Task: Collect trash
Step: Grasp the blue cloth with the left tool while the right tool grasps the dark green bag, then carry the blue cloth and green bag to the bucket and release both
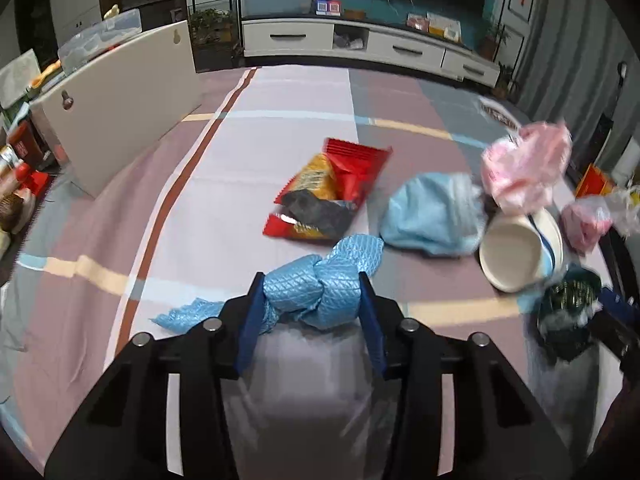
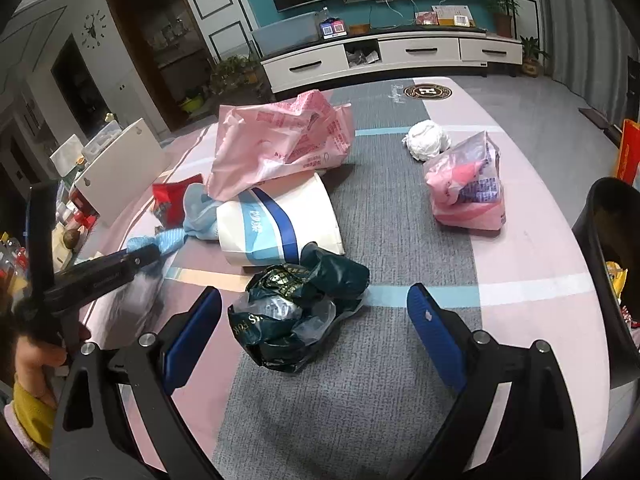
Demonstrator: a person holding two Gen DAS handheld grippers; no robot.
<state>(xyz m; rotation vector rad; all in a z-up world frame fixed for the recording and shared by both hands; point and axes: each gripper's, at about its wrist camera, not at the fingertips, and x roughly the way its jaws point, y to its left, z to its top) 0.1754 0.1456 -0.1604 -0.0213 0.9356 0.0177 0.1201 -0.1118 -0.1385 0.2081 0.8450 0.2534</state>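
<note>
A knotted blue textured plastic bag (image 1: 316, 288) lies on the patchwork cloth, and my left gripper (image 1: 312, 304) is shut on its knot, both pads against it. In the right wrist view a crumpled dark green bag (image 2: 296, 312) sits between the wide-apart fingers of my right gripper (image 2: 316, 320), which is open and not touching it. Beyond lie a red snack wrapper (image 1: 332, 188), a light blue bag (image 1: 432, 216), a tipped white paper cup (image 2: 280, 224), a pink plastic bag (image 2: 280, 140), a white paper ball (image 2: 428, 140) and a clear bag with pink contents (image 2: 468, 188).
A black bin (image 2: 612, 272) stands at the right edge of the right wrist view. A white board (image 1: 120, 120) leans at the left, with clutter on the floor beside it. A white TV cabinet (image 1: 360, 44) runs along the far wall. A person's hand (image 2: 36, 360) holds the left gripper.
</note>
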